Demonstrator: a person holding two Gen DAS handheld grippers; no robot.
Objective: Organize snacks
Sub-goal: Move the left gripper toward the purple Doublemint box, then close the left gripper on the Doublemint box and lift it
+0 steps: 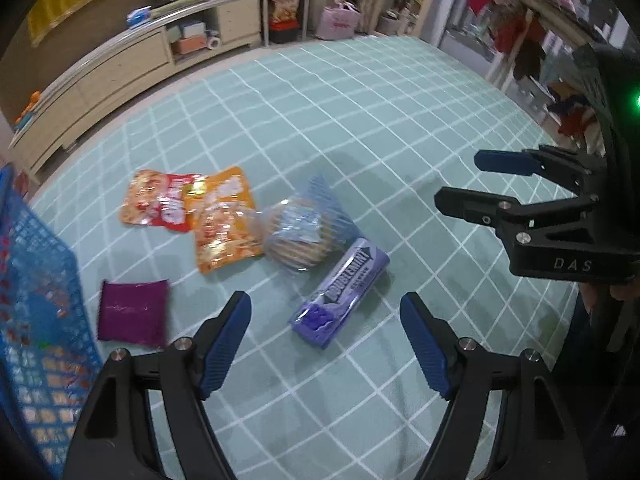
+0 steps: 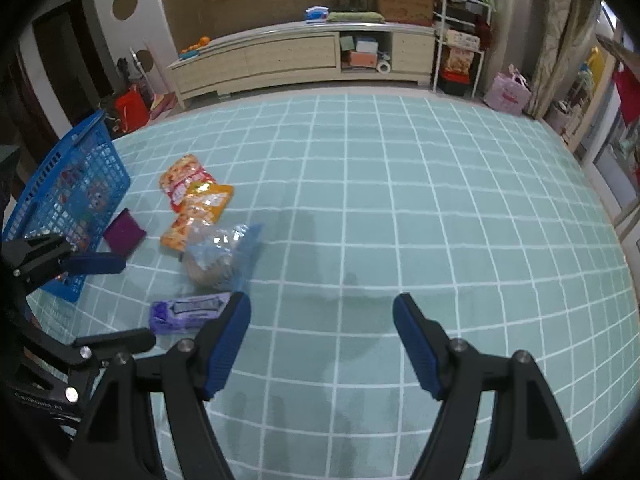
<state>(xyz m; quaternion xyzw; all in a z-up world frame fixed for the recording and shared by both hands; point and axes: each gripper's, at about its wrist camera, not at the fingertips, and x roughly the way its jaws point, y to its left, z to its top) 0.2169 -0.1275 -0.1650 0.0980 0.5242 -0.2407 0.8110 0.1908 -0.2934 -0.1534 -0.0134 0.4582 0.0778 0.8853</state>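
Several snacks lie on a green checked mat. A purple gum pack is nearest. Behind it are a clear blue bag of biscuits, an orange pouch, a red pouch and a small magenta packet. A blue mesh basket with snacks inside stands at the left. My left gripper hangs open just short of the gum pack, holding nothing. My right gripper is open and empty over bare mat to the right of the snacks.
A long cream cabinet runs along the far wall. A white rack and a pink bag stand at its right end. Clutter lines the mat's right edge. Red bags sit behind the basket.
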